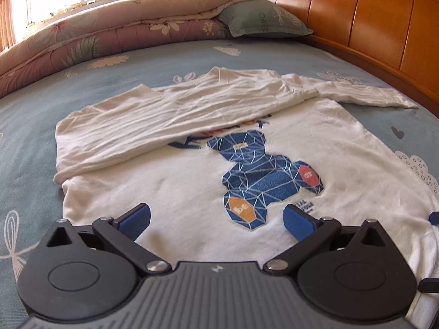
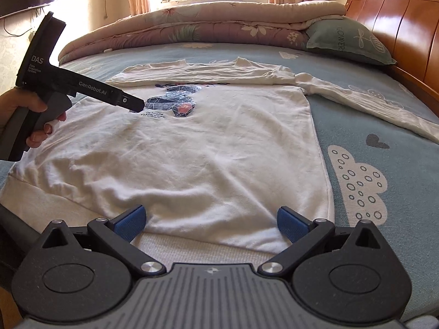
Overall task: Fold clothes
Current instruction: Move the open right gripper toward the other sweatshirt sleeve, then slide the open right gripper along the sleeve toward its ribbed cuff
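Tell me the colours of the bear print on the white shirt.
The bear print is blue with thin white geometric lines, plus one orange and one red patch; it shows best in the left wrist view.

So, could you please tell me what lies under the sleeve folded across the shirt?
The folded sleeve lies across the white shirt and covers the top of its blue bear print. Only bits of lettering show at its edge; the rest is hidden.

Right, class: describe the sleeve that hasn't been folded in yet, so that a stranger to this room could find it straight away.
Start at the orange wooden headboard and look down to the blue patterned bedsheet beside it. There the long white unfolded sleeve runs out from the white long-sleeved shirt with a blue bear print. Unlike the other sleeve, folded across the chest, it lies on the bedsheet.
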The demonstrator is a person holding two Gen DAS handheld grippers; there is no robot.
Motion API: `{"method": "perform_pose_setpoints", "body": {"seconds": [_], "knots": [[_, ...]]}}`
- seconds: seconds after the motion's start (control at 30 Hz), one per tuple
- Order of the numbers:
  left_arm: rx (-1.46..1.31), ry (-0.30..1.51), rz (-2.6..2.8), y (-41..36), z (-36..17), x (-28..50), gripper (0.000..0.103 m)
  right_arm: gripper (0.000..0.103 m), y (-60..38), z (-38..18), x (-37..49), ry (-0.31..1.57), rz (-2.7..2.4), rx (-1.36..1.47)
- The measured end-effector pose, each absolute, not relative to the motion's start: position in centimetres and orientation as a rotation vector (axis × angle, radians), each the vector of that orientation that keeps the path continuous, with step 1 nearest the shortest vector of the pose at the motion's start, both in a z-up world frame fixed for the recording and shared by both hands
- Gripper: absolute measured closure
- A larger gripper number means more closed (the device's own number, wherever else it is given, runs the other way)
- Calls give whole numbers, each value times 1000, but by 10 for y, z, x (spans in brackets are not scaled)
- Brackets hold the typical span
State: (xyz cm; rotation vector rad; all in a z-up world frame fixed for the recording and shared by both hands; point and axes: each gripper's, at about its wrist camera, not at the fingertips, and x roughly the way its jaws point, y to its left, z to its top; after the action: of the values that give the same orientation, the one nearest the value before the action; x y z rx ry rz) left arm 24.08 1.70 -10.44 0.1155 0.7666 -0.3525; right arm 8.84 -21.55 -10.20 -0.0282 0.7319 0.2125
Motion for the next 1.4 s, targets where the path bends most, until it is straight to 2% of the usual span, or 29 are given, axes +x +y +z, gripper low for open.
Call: {"method": "perform_pose_setpoints", "body": {"seconds": [0.13,0.37,0.53,0.73,0.83,0.87,1.1,1.23,1.4], "knots": [[82,756,-349,25,-102,240,1,0,-219,-86,105,770,211,1],[36,749,-278,43,-101,252,1,0,-221,-40,197,623,252,-125],[1,763,-237,60,-102,264,1,0,-229,-37,306,630,273,-59],[3,762,-255,65,-106,268,1,0,-226,-67,402,663,319,52],[44,760,-253,61,-108,267,1,0,-228,-93,417,752,309,90],[52,761,-251,60,-108,267,1,0,-229,-97,409,721,316,78],[53,760,-249,61,-108,267,1,0,-224,-83,384,695,340,31],[61,754,-248,60,-109,268,1,0,-219,-73,410,649,358,55],[49,756,-255,62,-108,269,1,0,-232,-96,442,712,247,123]]}}
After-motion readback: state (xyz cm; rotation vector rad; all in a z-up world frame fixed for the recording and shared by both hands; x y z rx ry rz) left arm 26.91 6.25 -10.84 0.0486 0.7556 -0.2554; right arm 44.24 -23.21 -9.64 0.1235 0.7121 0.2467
